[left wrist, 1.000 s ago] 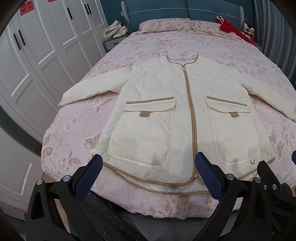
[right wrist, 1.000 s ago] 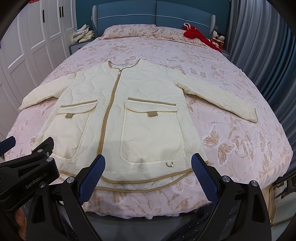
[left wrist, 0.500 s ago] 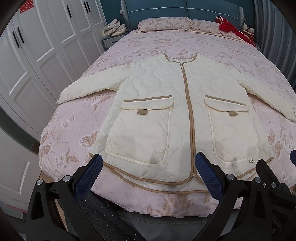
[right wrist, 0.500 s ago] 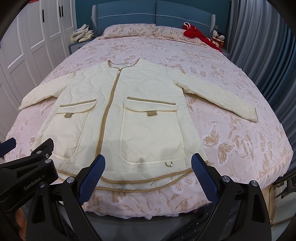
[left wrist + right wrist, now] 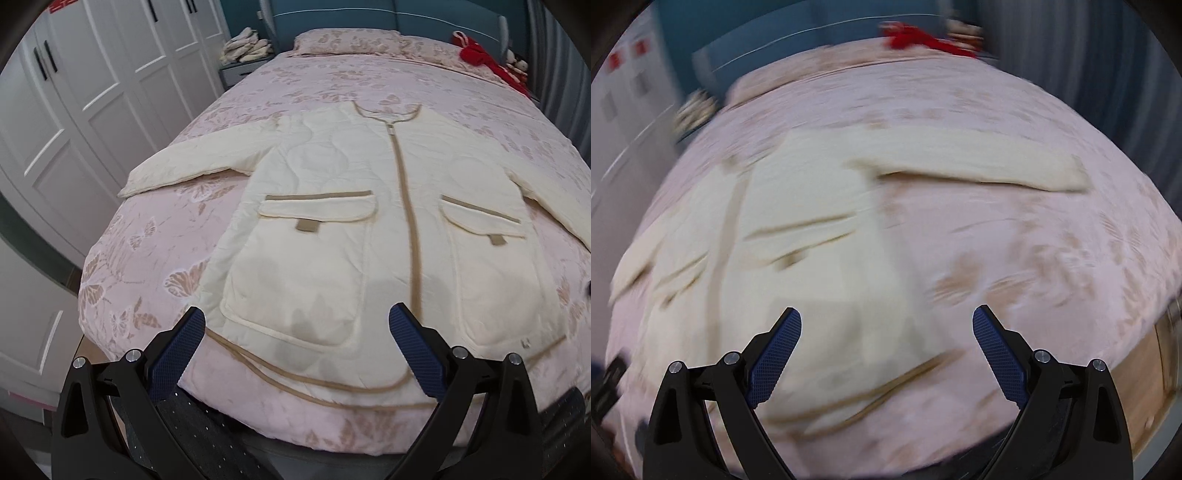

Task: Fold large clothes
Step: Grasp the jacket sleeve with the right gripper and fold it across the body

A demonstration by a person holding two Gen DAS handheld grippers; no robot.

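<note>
Two gaping tools (image 5: 295,347) (image 5: 886,341) over jacket (image 5: 369,236) on bed (image 5: 155,266), wardrobe (image 5: 85,103) alongside

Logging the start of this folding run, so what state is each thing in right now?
jacket: flat on the bed, unfolded, zipped shut, sleeves spread out.
pocket flaps: both closed.
left gripper: open, empty, near the hem.
right gripper: open, empty; view blurred.
wardrobe doors: closed.

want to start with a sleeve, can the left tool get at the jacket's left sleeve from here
Probably yes. The sleeve lies flat on the bed with nothing on it or across the way, and the left tool is open, though it hangs back at the hem.
</note>
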